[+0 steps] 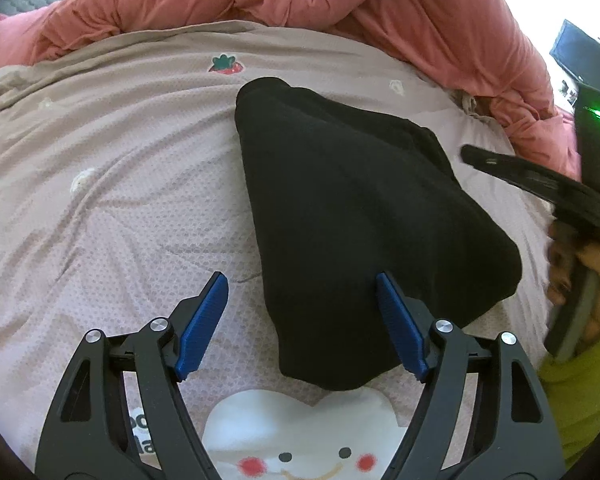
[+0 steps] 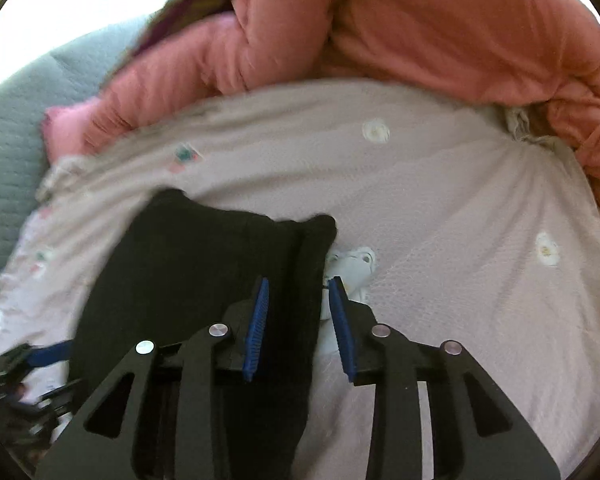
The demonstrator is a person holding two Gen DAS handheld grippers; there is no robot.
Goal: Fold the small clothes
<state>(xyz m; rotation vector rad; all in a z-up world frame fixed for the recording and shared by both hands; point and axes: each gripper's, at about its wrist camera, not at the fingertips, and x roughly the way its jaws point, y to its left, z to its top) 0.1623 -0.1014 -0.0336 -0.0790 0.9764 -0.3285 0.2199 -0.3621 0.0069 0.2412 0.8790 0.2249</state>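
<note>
A black garment (image 1: 360,208) lies folded into a wedge on the pale pink bedspread (image 1: 100,184). My left gripper (image 1: 300,280) is open, its blue pads standing on either side of the garment's near end without pressing on it. In the right wrist view the same black garment (image 2: 200,272) lies at the lower left, and its ribbed right edge runs between the fingers of my right gripper (image 2: 299,282). Those jaws stand narrowly apart and the pads do not press on the cloth. The right gripper's finger (image 1: 520,176) and the hand (image 1: 580,276) holding it show at the right edge.
A bunched salmon-pink quilt (image 1: 340,0) rings the far side of the bedspread. A white smiling cartoon print (image 1: 300,420) lies just under the left gripper. A white appliqué (image 2: 352,264) sits beside the garment's edge. Grey quilted mattress (image 2: 8,140) shows at the left.
</note>
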